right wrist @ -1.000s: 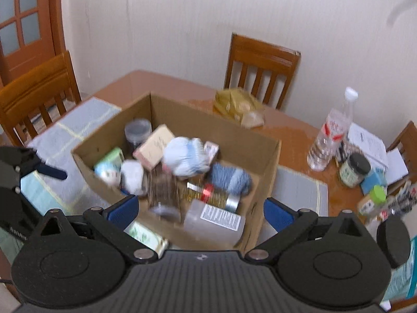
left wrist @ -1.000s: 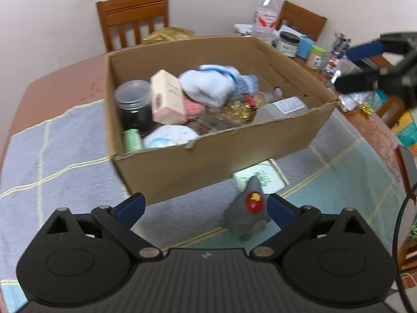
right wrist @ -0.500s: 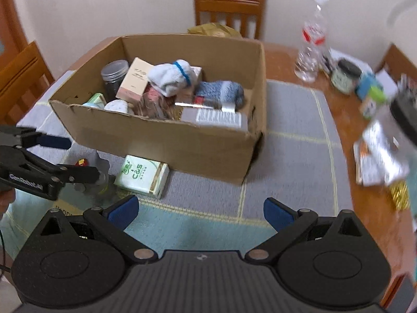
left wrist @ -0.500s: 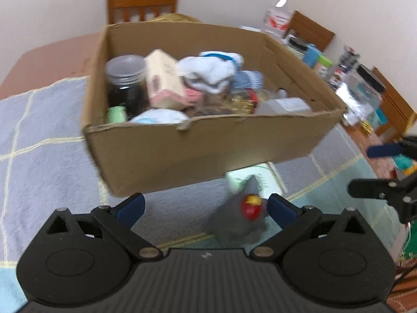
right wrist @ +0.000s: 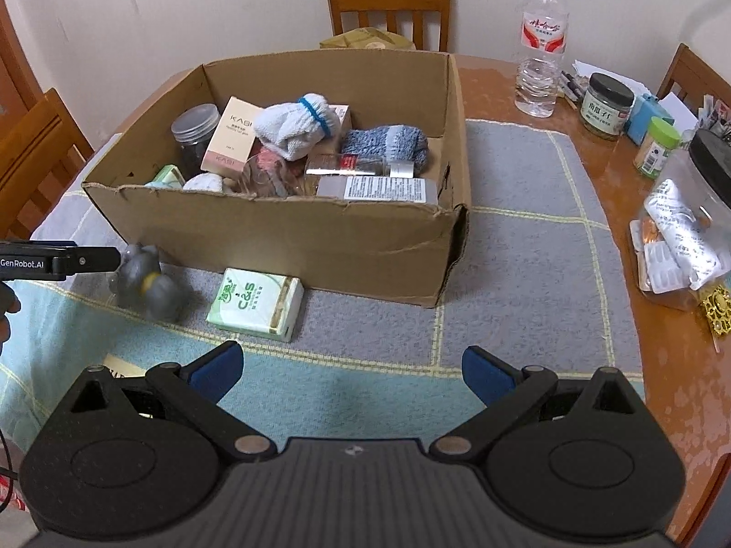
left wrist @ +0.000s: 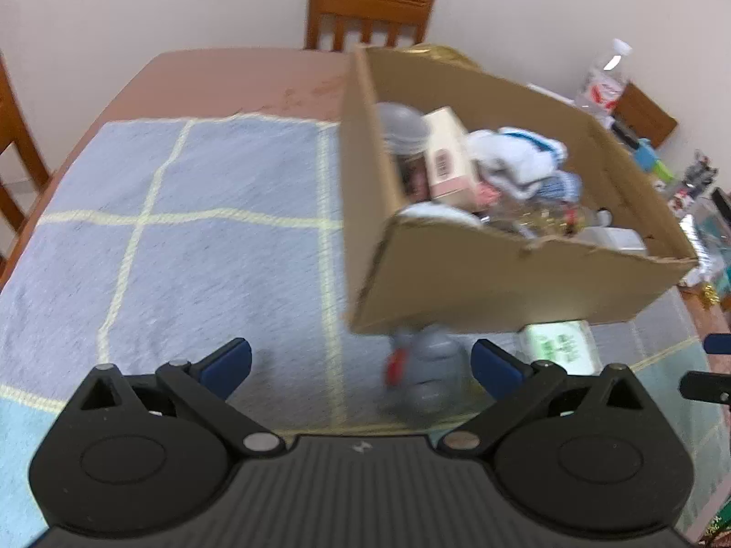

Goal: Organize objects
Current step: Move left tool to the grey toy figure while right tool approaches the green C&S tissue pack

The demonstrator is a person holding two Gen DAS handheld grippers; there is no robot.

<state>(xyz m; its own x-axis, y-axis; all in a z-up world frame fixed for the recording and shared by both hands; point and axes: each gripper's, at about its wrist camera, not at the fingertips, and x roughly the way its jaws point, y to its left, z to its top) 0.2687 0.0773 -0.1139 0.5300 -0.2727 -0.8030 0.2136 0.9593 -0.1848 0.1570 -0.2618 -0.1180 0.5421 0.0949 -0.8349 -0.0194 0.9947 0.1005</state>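
A grey toy figure (left wrist: pixel 425 374) with a red spot lies blurred on the checked cloth, just in front of the cardboard box (left wrist: pixel 502 283). It sits between the fingers of my open left gripper (left wrist: pixel 361 360), nearer the right finger. In the right wrist view the same toy (right wrist: pixel 146 283) is at the tip of the left gripper (right wrist: pixel 98 253). A green-and-white tissue pack (right wrist: pixel 256 303) lies flat beside the toy against the box (right wrist: pixel 297 237), which holds socks, a jar, cartons and bottles. My right gripper (right wrist: pixel 352 367) stands open over bare cloth, holding nothing.
A water bottle (right wrist: pixel 541 41), a black-lidded jar (right wrist: pixel 605 107), a green-capped bottle (right wrist: pixel 655 146) and blister packs (right wrist: pixel 671 246) crowd the table's right side. Wooden chairs (right wrist: pixel 388 4) stand around it. The cloth (left wrist: pixel 182 237) left of the box is bare.
My left gripper has swung left, so the box now sits at the right of its view; the toy has turned between its fingers. The right gripper has dropped low in front of the box.
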